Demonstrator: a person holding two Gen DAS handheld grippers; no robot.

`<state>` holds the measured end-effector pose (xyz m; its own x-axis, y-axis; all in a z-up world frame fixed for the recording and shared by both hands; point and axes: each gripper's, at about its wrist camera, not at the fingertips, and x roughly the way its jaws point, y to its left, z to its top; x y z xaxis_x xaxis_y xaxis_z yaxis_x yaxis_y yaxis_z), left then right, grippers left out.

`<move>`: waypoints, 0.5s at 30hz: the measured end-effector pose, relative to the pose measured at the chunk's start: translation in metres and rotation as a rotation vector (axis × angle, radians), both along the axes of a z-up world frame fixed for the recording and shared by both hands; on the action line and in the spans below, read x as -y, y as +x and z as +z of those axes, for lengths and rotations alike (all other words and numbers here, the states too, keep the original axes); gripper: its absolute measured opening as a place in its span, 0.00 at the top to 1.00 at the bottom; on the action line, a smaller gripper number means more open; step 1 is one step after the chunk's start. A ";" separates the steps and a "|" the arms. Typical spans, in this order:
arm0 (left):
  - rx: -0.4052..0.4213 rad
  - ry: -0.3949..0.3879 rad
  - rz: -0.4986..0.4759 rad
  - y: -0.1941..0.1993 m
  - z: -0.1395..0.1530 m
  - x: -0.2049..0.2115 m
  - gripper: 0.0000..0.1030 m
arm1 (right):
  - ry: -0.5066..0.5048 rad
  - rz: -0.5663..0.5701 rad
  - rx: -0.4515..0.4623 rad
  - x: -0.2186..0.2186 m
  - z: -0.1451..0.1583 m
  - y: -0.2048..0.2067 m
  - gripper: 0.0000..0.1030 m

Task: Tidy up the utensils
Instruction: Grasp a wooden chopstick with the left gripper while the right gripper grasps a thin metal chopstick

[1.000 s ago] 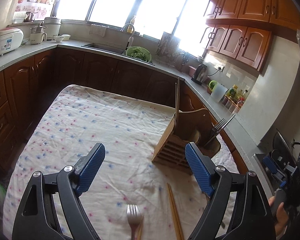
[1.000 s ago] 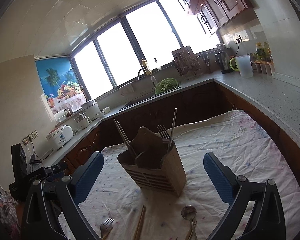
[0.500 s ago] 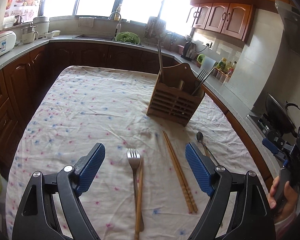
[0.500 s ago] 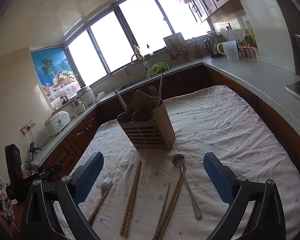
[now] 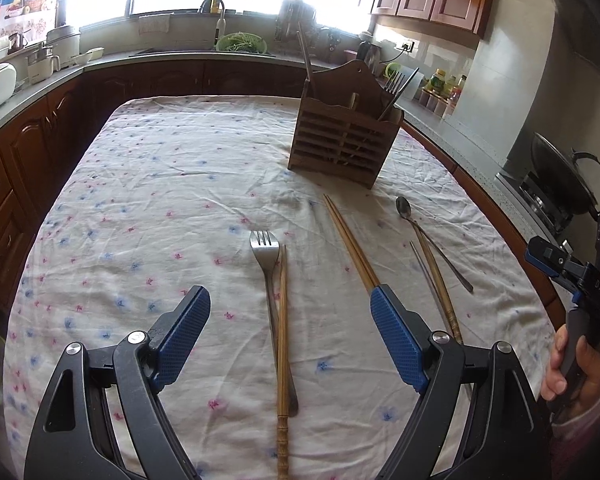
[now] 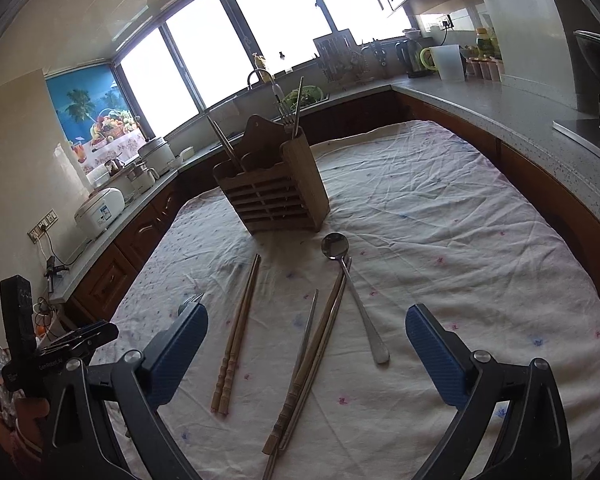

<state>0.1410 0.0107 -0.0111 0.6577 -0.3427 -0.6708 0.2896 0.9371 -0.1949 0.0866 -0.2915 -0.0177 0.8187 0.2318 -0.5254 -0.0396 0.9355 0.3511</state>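
1. Clearly, your left gripper (image 5: 290,316) was spread wide and gripped nothing; in its view the steel fork (image 5: 267,264) lay between the pads, tines toward 12 o'clock, with a single wooden chopstick (image 5: 283,340) touching its handle on the 3 o'clock side.
2. Your right gripper (image 6: 306,340) was equally wide apart and empty, above a loose bundle of mixed chopsticks (image 6: 314,344), with the long steel spoon (image 6: 354,300) at 1 o'clock and a wooden chopstick pair (image 6: 238,332) at 10 o'clock.
3. You had the slatted wooden utensil holder (image 6: 276,184) upright at 12 o'clock on the floral tablecloth (image 6: 440,216), some cutlery already standing in it.
4. By my judgement, everything was light and rigid; the steel looked slippery, so you should have pinched mid-handle, while the wood offered better grip.
5. You held both tools low, angled down toward the cloth.
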 end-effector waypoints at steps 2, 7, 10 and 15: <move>0.001 0.006 -0.017 0.001 0.000 0.004 0.20 | -0.007 0.007 0.001 -0.002 0.001 0.001 0.03; -0.021 0.015 -0.069 0.010 -0.003 0.017 0.34 | -0.020 0.012 -0.010 -0.004 0.002 0.006 0.08; -0.039 0.011 -0.093 0.018 -0.005 0.028 0.40 | -0.023 0.018 -0.021 -0.006 0.002 0.012 0.17; -0.074 0.033 -0.109 0.043 -0.008 0.053 0.43 | -0.027 0.039 -0.089 -0.010 -0.009 0.034 0.51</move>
<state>0.1841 -0.0422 -0.0191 0.5661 -0.3858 -0.7284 0.3756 0.9074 -0.1887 0.1203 -0.2816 -0.0265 0.7590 0.2473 -0.6023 -0.0454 0.9429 0.3299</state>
